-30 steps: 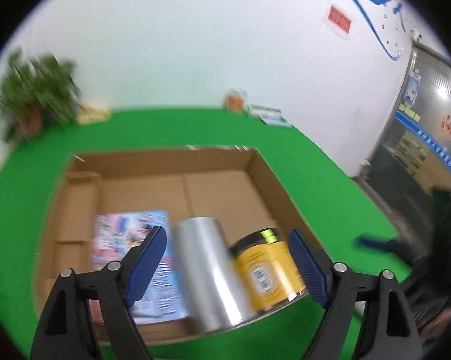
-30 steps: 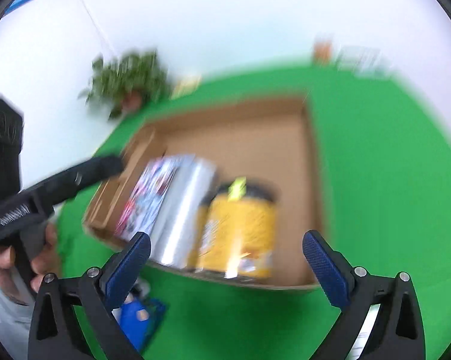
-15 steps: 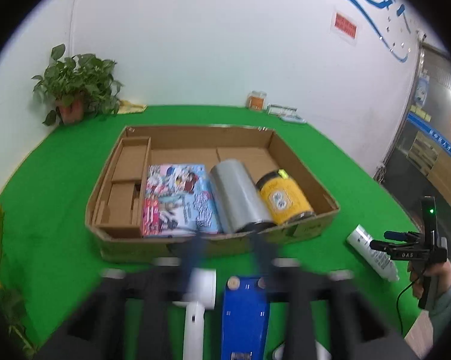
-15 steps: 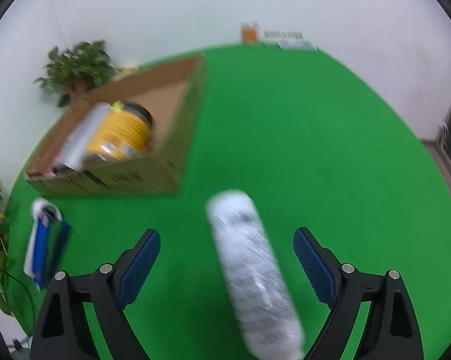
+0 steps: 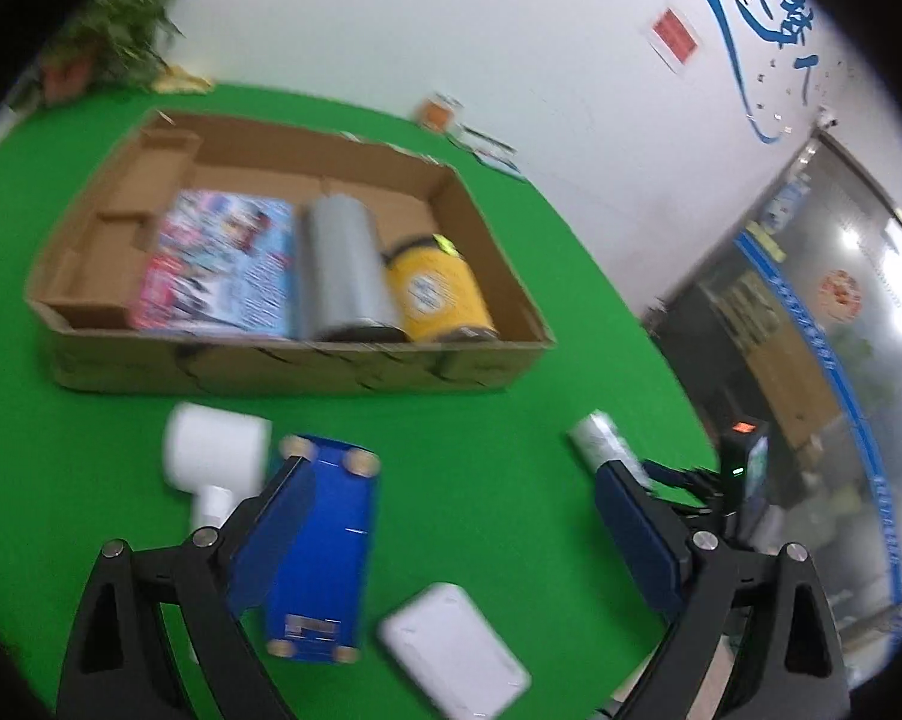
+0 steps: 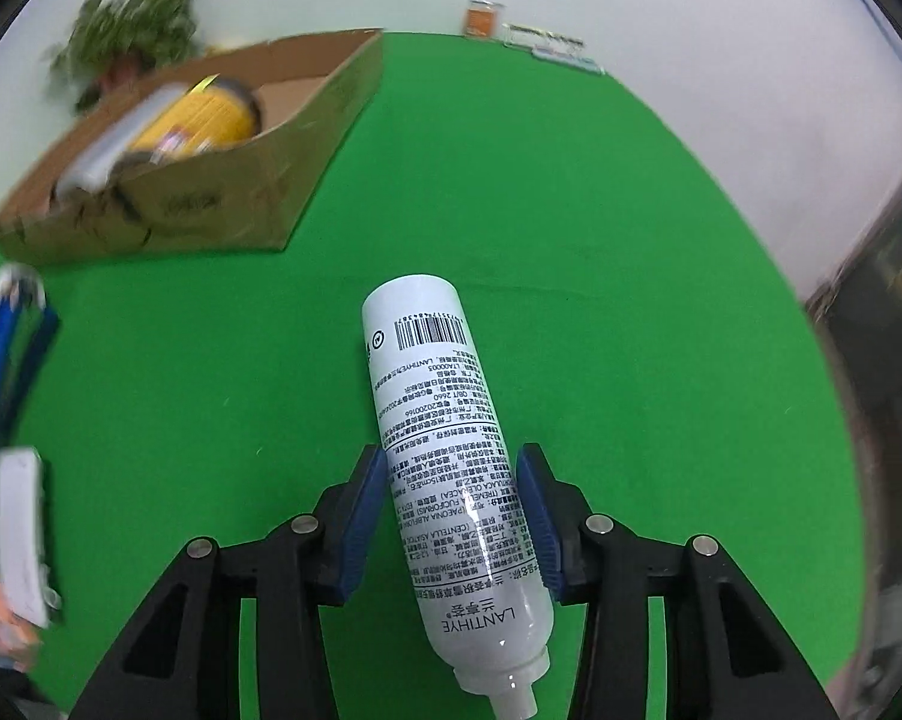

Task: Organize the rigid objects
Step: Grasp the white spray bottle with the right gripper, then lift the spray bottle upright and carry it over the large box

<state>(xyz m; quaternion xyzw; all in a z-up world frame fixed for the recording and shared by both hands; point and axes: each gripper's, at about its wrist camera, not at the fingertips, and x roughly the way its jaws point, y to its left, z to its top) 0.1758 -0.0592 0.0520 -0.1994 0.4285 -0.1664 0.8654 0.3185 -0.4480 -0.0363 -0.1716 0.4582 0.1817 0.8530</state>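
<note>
now that the right gripper (image 6: 454,519) has narrowed around the white bottle (image 6: 451,468) lying on the bench (image 6: 601,276), pads about touching, a lift toward the cardboard box (image 6: 222,204) seems next; the left gripper (image 5: 451,531) hangs wide open, empty

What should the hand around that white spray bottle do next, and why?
Probably lift it. The right gripper looks closed on the white bottle, which lies on the green table, and the cardboard box has bare floor beside the yellow jar.

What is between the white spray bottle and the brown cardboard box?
Only bare green table cloth, seen in the right wrist view, lies between the white spray bottle and the brown cardboard box.
</note>
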